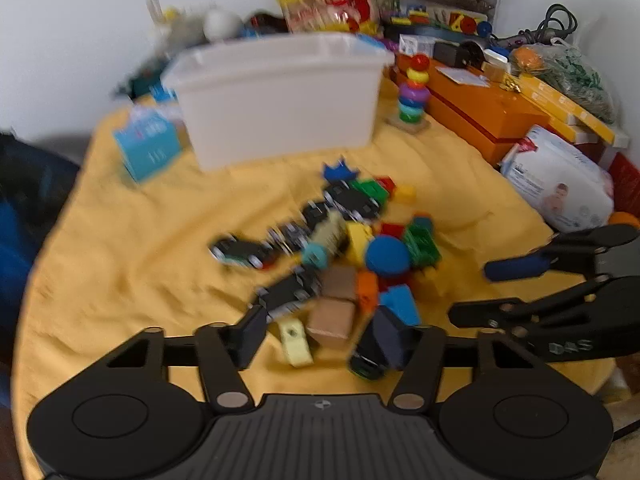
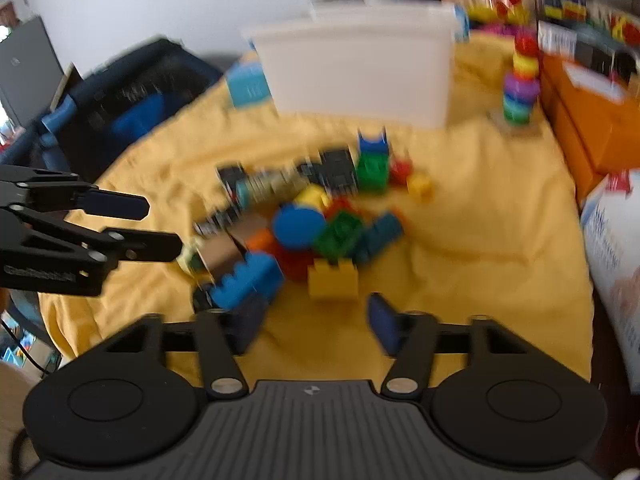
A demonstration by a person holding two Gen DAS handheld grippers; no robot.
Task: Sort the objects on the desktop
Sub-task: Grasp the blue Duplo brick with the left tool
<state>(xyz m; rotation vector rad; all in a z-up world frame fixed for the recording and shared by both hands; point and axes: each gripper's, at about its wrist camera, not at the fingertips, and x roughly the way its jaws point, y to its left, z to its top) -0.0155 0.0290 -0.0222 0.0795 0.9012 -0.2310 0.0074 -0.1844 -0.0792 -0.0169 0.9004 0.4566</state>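
Many small toys [image 1: 340,248] — bright plastic building bricks, black toy cars, a blue disc, wooden cubes — lie heaped mid-table on a rumpled yellow cloth [image 1: 140,260]; we find both views blurred. Our left gripper [image 1: 326,336] and right gripper [image 2: 316,322] both hang wide apart, holding nothing. Behind the heap stands a white translucent plastic bin [image 1: 280,96], with a rainbow ring stacker [image 1: 414,92] beside it.

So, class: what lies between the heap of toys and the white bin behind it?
Only bare yellow cloth. The left wrist view shows this stretch empty between the toy heap and the white bin; the right wrist view agrees.
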